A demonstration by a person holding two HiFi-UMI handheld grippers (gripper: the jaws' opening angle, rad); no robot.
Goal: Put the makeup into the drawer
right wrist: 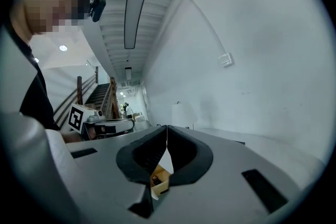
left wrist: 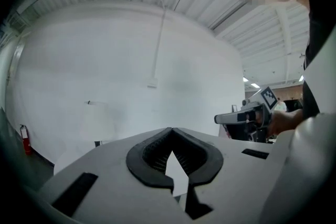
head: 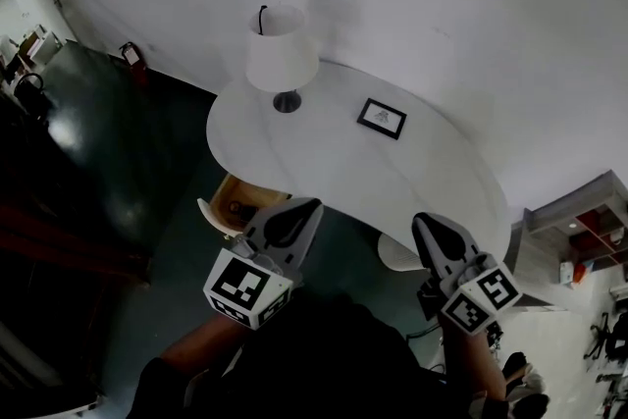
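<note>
The wooden drawer (head: pixel 238 198) stands open under the near edge of the white table (head: pixel 334 162). Through the gap under my right jaws the drawer (right wrist: pixel 160 180) shows again, with a small dark item in it that is too small to name. My left gripper (head: pixel 310 205) hovers just right of the drawer, level and shut with nothing in it; in its own view the left gripper (left wrist: pixel 171 129) has its tips together. My right gripper (head: pixel 420 220) is held over the table's near right edge, also shut and empty, and the right gripper (right wrist: pixel 167 127) shows its tips touching.
A white lamp (head: pixel 282 54) and a small framed picture (head: pixel 382 118) stand on the table against the white wall. A dark floor lies to the left, with a fire extinguisher (head: pixel 132 56) by the wall. Shelving (head: pixel 579 221) stands at the right.
</note>
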